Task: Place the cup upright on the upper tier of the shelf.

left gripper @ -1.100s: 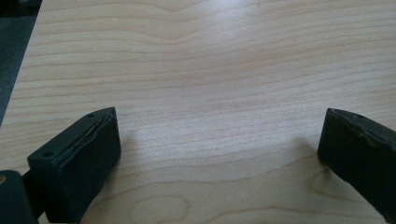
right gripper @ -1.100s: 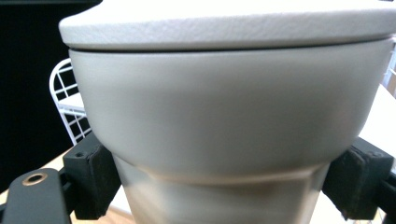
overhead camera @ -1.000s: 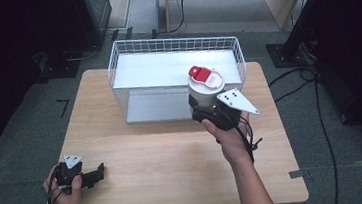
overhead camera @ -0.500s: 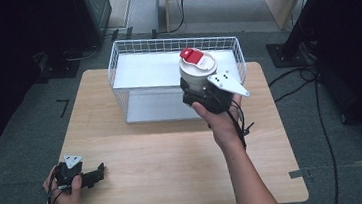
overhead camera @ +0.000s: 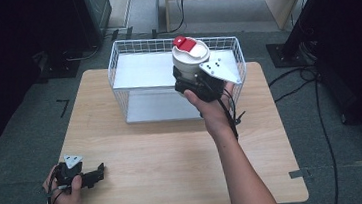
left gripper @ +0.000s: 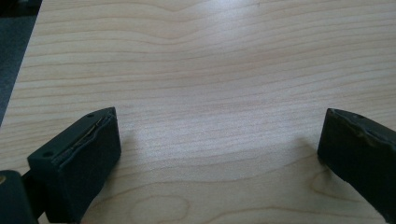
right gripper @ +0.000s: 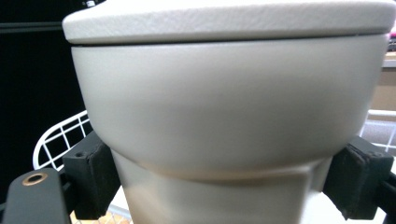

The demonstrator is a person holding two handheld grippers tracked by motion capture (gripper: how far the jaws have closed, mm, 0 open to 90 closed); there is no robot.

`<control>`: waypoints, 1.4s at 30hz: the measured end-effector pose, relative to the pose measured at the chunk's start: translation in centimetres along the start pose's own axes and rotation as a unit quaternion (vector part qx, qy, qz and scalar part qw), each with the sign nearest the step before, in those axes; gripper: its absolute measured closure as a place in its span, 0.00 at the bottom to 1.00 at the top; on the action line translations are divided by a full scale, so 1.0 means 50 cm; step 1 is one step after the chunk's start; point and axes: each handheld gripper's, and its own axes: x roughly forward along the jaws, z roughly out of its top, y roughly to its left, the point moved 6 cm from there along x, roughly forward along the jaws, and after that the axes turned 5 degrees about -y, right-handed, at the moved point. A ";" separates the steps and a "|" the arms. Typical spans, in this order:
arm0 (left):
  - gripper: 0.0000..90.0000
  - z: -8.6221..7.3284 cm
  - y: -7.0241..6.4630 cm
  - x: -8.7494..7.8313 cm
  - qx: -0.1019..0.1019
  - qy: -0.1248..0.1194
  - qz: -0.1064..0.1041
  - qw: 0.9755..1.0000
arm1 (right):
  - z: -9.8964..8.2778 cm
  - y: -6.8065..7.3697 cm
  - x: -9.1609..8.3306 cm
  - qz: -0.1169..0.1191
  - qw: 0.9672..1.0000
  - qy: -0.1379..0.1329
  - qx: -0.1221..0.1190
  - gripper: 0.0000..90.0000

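Cup (overhead camera: 190,56) clamped in right gripper (overhead camera: 187,79), above basket (overhead camera: 130,61)

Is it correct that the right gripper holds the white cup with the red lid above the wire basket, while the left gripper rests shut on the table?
Not quite: the left gripper is open; the left gripper view shows its jaws wide apart over bare table. The rest stands: the right gripper holds the white cup with the red lid above the wire basket.
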 end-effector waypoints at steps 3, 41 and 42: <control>0.00 0.000 0.000 0.000 0.000 0.001 0.000 1.000 | 0.008 0.005 0.016 0.002 1.000 -0.006 -0.001 0.14; 0.00 0.000 0.000 0.000 0.000 0.000 0.000 1.000 | 0.005 -0.001 0.204 -0.030 0.999 0.014 -0.024 0.14; 0.00 0.000 0.000 0.000 0.000 0.000 0.000 1.000 | 0.005 -0.001 0.204 -0.030 0.999 0.014 -0.024 0.14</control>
